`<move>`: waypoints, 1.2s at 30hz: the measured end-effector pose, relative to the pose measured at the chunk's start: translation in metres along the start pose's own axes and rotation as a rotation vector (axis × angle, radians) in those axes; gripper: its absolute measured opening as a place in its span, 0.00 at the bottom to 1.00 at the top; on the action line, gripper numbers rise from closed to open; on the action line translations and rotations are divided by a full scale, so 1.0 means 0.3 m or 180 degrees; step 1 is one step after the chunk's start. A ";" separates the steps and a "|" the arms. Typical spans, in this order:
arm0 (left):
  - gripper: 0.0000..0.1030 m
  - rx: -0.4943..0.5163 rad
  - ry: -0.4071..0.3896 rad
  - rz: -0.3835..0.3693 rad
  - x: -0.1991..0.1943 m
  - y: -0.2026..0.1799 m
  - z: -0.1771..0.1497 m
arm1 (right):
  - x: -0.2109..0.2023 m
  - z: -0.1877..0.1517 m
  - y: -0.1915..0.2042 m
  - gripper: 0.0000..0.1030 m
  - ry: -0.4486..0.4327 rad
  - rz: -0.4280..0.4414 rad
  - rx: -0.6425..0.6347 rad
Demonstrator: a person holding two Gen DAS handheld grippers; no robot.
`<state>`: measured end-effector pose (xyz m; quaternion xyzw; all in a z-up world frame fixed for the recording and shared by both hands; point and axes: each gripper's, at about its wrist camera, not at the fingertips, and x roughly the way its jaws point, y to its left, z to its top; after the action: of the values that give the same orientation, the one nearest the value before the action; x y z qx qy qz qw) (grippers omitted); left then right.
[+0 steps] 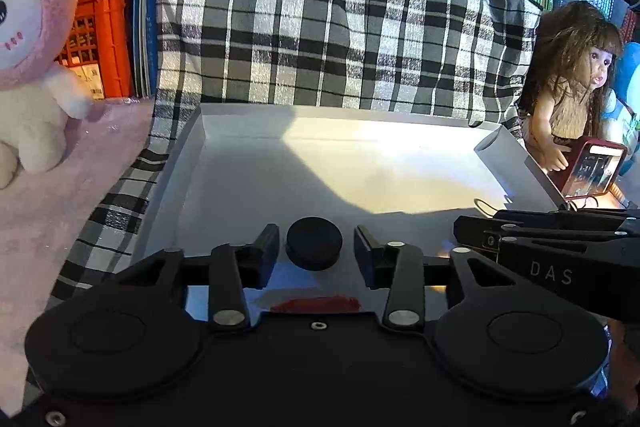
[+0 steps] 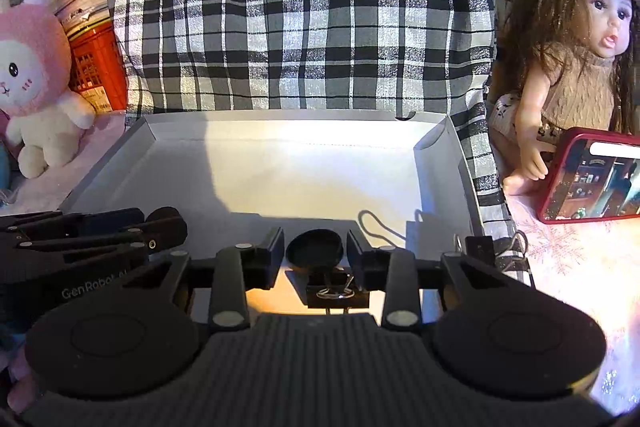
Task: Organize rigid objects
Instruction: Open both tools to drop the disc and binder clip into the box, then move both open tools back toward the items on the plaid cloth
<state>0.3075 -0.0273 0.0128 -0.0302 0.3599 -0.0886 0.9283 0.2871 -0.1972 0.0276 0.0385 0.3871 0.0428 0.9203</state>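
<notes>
The small black cap (image 1: 314,243), apparently light, stiff and smooth, lies in the white tray (image 1: 224,131) between the spread left tongs (image 1: 316,253), best pinched across its rim.

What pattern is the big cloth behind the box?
Black, white and grey checks on the cloth; right wrist view.

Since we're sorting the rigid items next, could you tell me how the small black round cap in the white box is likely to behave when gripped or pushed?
The black round cap looks stiff and probably light. Lying flat on the white box floor, it would likely slide rather than roll. Its curved rim could slip out between flat jaws unless the left gripper closes centred on it.
</notes>
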 end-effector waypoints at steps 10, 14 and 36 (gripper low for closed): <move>0.69 -0.0004 -0.0173 -0.0022 -0.136 0.014 -0.003 | -0.124 -0.003 0.022 0.67 -0.0218 0.0112 -0.0007; 0.73 0.0000 -0.0245 0.0005 -0.202 0.020 -0.018 | -0.180 -0.015 0.023 0.71 -0.0314 0.0114 -0.0024; 0.76 0.0078 -0.0478 0.0172 -0.566 0.008 -0.290 | -0.489 -0.281 0.084 0.82 -0.0808 0.0160 -0.0378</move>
<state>0.1261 0.0075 0.0607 -0.0157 0.2888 -0.0654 0.9550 0.1233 -0.1849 0.0754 -0.0012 0.2632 0.0835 0.9611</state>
